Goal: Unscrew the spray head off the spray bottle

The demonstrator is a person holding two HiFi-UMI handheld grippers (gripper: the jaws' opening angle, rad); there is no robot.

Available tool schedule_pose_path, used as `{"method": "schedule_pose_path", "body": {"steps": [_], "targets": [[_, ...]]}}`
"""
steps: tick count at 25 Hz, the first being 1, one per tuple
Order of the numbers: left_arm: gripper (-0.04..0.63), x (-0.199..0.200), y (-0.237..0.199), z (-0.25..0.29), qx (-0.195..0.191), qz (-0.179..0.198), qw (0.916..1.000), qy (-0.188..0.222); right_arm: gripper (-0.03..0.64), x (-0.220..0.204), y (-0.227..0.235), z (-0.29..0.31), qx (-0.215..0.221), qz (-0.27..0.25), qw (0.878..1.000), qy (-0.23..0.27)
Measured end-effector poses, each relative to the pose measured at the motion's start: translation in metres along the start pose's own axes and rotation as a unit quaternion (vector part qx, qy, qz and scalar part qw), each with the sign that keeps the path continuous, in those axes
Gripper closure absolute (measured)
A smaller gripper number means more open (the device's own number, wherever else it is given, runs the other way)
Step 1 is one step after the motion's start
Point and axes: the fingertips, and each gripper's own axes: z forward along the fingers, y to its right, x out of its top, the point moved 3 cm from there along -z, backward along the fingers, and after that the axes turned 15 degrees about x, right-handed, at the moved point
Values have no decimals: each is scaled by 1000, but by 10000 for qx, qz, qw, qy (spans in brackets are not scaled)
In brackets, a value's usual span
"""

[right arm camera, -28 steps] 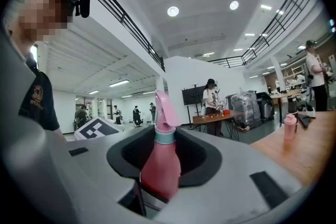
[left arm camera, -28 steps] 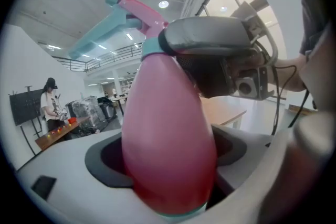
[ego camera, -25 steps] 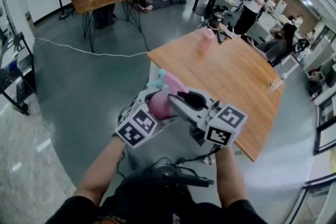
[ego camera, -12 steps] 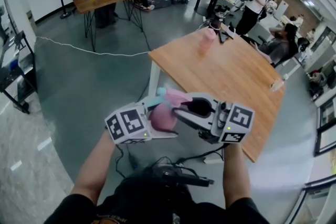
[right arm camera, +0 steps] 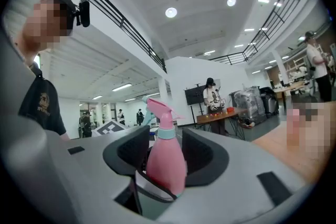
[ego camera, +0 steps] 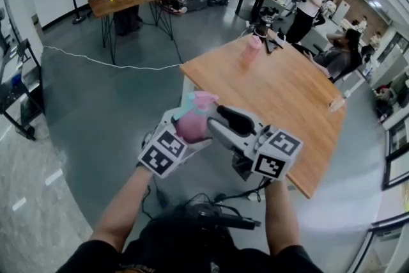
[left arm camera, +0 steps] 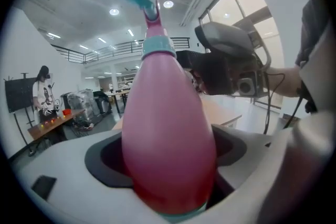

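Left hand-held gripper is clamped on the lower body of the pink bottle. Both jaws press against its sides, and its base sits down in the throat of the jaws. The bottle is held in the air in front of the person, over the grey floor and just off the near corner of the bench. It touches nothing but this gripper.

The spray head is on the bottle, seated on a teal collar. In the left gripper view the neck points up and away, with a teal trigger at the top.

Right hand-held gripper comes in from the person's right, level and facing the bottle. Its jaws have just been opening and stand wide. The bottle sits between them, with a gap showing on each side, so the pads are not pressing on it and this gripper holds nothing. In the head view the right jaws flank the upper part of the bottle and the two grippers sit close together.

A pink cup stands upright at the bench's far end, well apart from the bottle. The background shows other tables and people.
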Motion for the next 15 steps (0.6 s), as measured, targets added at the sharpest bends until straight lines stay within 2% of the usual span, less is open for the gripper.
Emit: {"method": "schedule_pose_path", "body": {"steps": [4, 10, 12, 13, 15], "targets": [[166, 1, 5, 5, 318, 206, 9992, -92, 425, -4, 6, 6, -259, 323, 9991, 29], [166, -2, 3, 8, 715, 499, 9959, -235, 426, -7, 7, 14, -425, 431, 9982, 53], [166, -2, 4, 10, 761, 529, 9953, -274, 441, -7, 9, 14, -494, 443, 9978, 54], [166, -2, 4, 10, 764, 537, 9952, -280, 485, -7, 9, 13, -543, 413, 9977, 28], [166, -1, 7, 9, 728, 561, 9954, -268, 491, -8, 9, 12, -594, 322, 9977, -50]]}}
